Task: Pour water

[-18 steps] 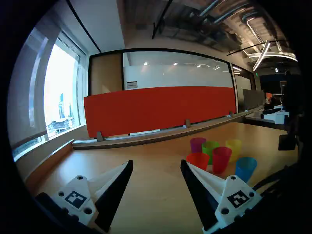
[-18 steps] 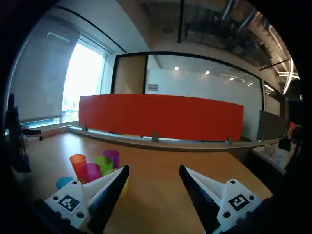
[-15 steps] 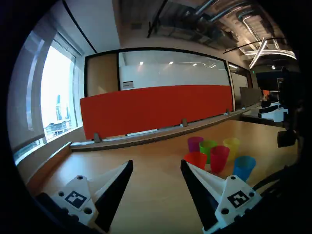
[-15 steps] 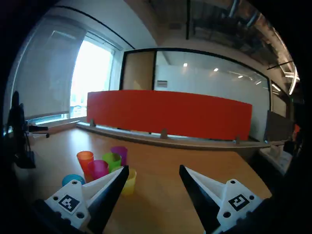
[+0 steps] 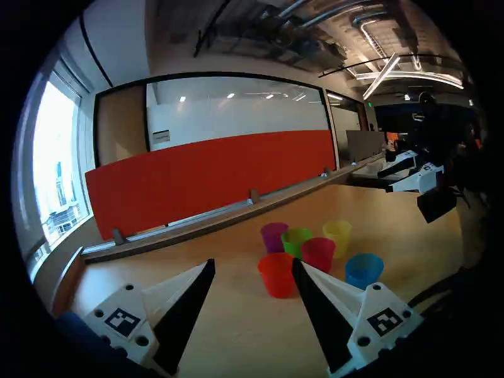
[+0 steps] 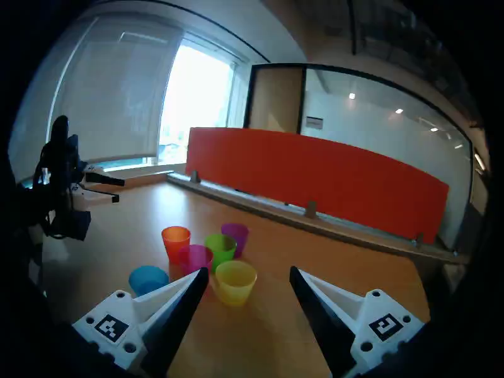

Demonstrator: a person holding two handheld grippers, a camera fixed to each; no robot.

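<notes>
window (image 5: 53,189): far left of the left gripper view, bright daylight.
divider (image 5: 208,173): red panel, upright along the far edge of the table.
table (image 5: 239,343): wood top, all six cups stand on it.
left gripper (image 5: 252,296): fingers spread wide, nothing between them, over the tabletop and aimed at the cup cluster.
orange cup (image 5: 277,275): leftmost in the left gripper view and nearest this gripper. Upright, seen in the gap just beyond the fingertips.
purple cup (image 5: 274,236): back row, upright, just beside the green one.
green cup (image 5: 295,241): back row, between purple and yellow.
magenta cup (image 5: 317,253): in front of green, lower edge hidden behind the left gripper's right finger.
yellow cup (image 5: 337,236): right end of the back row, upright.
blue cup (image 5: 364,269): rightmost, set a little apart on the near side.
cup contents: can't tell from either view.
right gripper (image 6: 249,302): fingers apart, gripping nothing. In its own view the yellow cup sits in the gap just ahead of the tips, with the rest of the cluster behind and to the left.
</notes>
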